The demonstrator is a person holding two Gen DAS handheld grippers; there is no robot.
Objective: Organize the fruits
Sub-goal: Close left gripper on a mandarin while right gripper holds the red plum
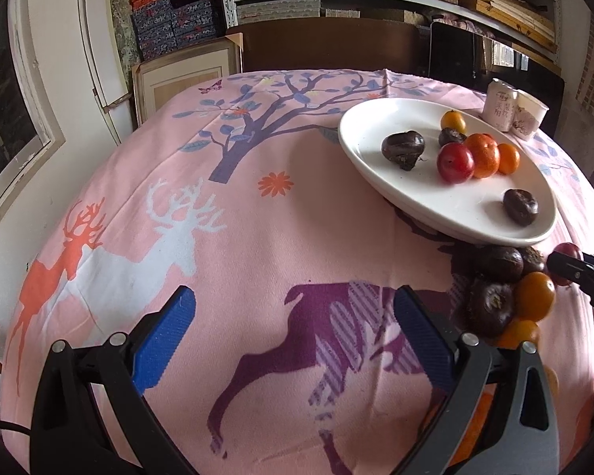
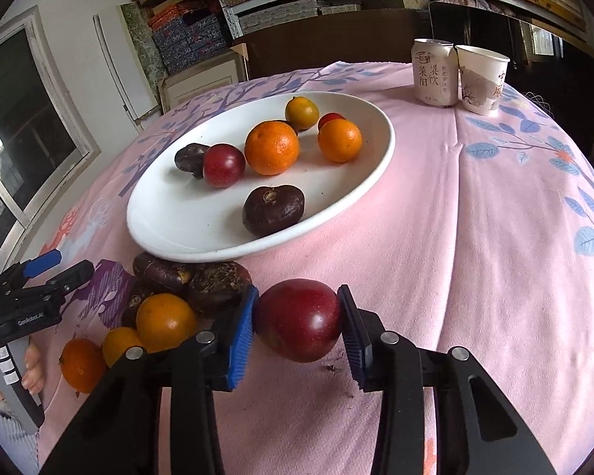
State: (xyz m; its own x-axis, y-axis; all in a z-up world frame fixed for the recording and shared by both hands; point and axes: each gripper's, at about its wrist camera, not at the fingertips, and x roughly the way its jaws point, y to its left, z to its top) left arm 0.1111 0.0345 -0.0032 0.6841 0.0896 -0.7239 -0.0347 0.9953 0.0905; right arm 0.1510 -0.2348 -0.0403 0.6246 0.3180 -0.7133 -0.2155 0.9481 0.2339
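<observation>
So my right gripper (image 2: 299, 318) has its blue pads pressed on either side of a red plum (image 2: 299, 320), low over the pink cloth (image 2: 475, 257), just in front of the white plate (image 2: 170, 237). My left gripper (image 1: 293, 336) stands wide apart with nothing between the jaws, hovering over the cloth off to the left of the pile (image 2: 170, 301).

Risks: the plum is round and smooth, held near its widest part, so I reckon it can squirt out or roll in the pads when lifted if the squeeze is light. Squeeze too hard and it may bruise. The left pad sits right beside the dark chestnuts (image 2: 217, 289) and an orange (image 2: 164, 320) of the loose pile, so swinging out sideways could knock them rolling across the cloth. The plate already holds oranges, plums and chestnuts, so dropping from height could send fruit bumping around.

Orientation: the plum is near spherical, no clear long axis; slightly wider across the jaws than tall. Stem end is hidden, can't tell which way it points.
</observation>
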